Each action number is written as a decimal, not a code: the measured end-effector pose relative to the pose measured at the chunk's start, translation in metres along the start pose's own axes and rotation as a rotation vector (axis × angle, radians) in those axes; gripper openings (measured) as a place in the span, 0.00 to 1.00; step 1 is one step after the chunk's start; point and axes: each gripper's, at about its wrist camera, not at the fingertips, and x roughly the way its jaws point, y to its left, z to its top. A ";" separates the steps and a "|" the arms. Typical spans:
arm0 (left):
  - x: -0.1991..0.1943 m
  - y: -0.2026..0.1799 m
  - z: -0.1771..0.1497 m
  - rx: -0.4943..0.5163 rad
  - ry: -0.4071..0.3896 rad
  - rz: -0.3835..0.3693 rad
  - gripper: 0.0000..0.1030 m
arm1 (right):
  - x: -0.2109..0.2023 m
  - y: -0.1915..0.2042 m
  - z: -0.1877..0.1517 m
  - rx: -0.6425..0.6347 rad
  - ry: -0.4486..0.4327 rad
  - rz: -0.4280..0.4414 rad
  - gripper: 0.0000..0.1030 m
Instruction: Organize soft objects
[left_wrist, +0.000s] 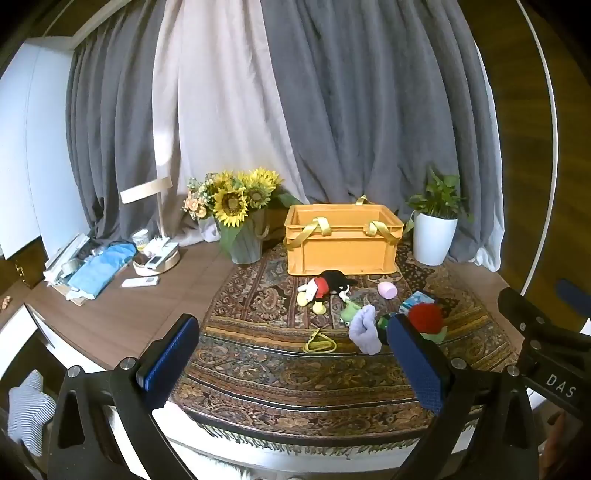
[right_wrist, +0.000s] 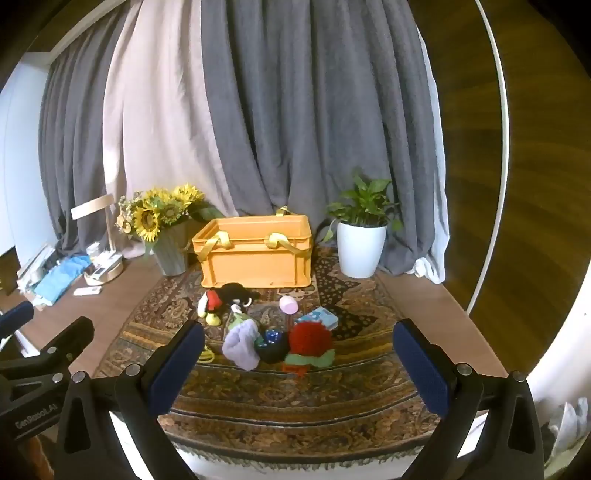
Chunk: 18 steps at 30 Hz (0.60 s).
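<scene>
An orange crate (left_wrist: 341, 240) (right_wrist: 255, 254) with yellow straps stands at the back of a patterned rug (left_wrist: 295, 365) (right_wrist: 295, 387). In front of it lie a Mickey plush (left_wrist: 321, 290) (right_wrist: 221, 299), a lavender sock (left_wrist: 365, 330) (right_wrist: 242, 343), a green frog toy (left_wrist: 349, 314), a red pom-pom knit piece (left_wrist: 424, 317) (right_wrist: 308, 341), a dark ball (right_wrist: 271, 345), a pink cup (left_wrist: 387, 290) (right_wrist: 289, 304) and a blue pack (right_wrist: 319, 317). My left gripper (left_wrist: 295, 363) and right gripper (right_wrist: 299, 363) are open and empty, held above the rug's near edge.
A sunflower bouquet in a pot (left_wrist: 236, 218) (right_wrist: 162, 225) stands left of the crate, a white potted plant (left_wrist: 434, 229) (right_wrist: 360, 243) to its right. A lamp base with clutter (left_wrist: 157, 258) and blue cloth (left_wrist: 103, 269) sit far left. Yellow cord (left_wrist: 319, 343) lies on the rug.
</scene>
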 end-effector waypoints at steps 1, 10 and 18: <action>0.000 0.000 0.000 0.006 -0.009 0.002 1.00 | -0.001 0.000 0.000 0.004 -0.002 0.003 0.99; -0.008 -0.004 0.014 0.006 -0.013 -0.011 1.00 | -0.003 -0.007 -0.001 0.007 -0.003 0.012 0.99; -0.009 -0.007 0.012 0.009 -0.026 -0.010 1.00 | -0.005 -0.009 0.001 0.009 -0.005 0.007 0.99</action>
